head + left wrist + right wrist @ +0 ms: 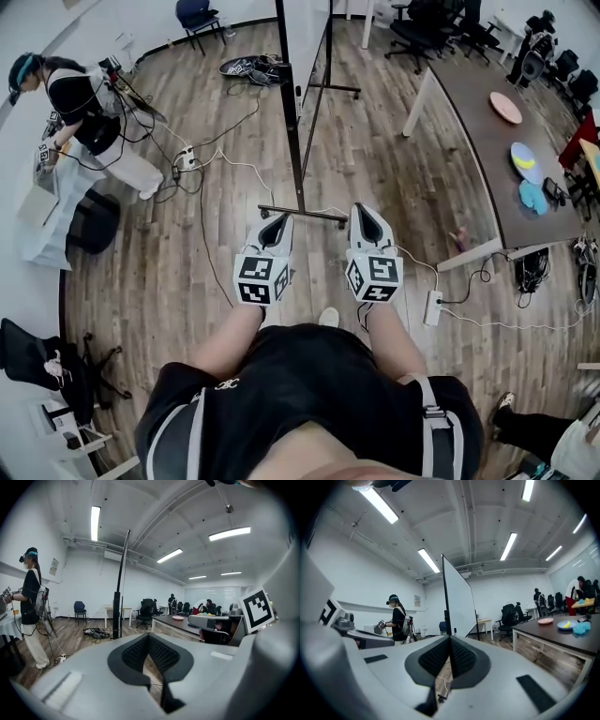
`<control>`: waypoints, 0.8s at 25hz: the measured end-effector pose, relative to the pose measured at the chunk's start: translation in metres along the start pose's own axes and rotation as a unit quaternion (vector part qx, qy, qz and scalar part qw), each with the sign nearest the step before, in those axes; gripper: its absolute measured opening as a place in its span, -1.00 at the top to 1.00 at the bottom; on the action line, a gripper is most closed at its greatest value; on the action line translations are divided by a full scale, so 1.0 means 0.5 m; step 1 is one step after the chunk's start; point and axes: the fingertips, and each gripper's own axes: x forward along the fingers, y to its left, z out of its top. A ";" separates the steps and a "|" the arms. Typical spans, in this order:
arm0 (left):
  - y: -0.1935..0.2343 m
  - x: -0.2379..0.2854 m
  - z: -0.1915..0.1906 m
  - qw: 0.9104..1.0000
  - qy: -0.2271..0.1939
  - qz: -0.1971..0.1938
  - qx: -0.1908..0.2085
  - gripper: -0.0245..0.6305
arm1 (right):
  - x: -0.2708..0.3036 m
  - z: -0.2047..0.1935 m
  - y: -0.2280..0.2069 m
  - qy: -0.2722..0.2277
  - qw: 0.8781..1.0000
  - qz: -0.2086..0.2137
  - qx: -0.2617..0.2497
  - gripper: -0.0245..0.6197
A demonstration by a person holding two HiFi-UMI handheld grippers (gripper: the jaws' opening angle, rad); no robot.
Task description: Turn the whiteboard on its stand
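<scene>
The whiteboard (302, 42) stands ahead of me on the wooden floor, seen nearly edge-on from above. Its black post (293, 131) runs down to a foot bar (302, 215). My left gripper (275, 225) and right gripper (367, 217) are held side by side just short of that foot bar. Both are shut with nothing between the pads, and neither touches the stand. The board shows as a thin dark edge (123, 573) beyond the shut left gripper (149, 635). Its white face (458, 604) rises past the shut right gripper (450, 638).
A person (84, 103) stands at a white table on the far left, with cables (202, 159) trailing across the floor. A long dark table (473, 103) with plates runs along the right. A power strip (432, 307) lies by my right foot, and office chairs (422, 28) stand at the back.
</scene>
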 end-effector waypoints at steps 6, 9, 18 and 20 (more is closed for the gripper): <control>0.002 0.073 0.016 1.000 0.005 0.009 -0.008 0.89 | 0.059 0.020 -0.058 0.002 1.000 0.009 -0.003 0.90; 0.013 0.105 0.023 1.000 0.003 0.007 -0.009 0.89 | 0.088 0.017 -0.076 0.007 1.000 0.007 -0.003 0.90; 0.102 0.234 0.058 1.000 0.000 -0.025 -0.002 0.89 | 0.210 0.021 -0.089 0.013 1.000 -0.017 -0.009 0.90; 0.127 0.259 0.075 1.000 -0.006 -0.028 0.000 0.89 | 0.237 0.027 -0.087 0.012 1.000 -0.018 -0.013 0.90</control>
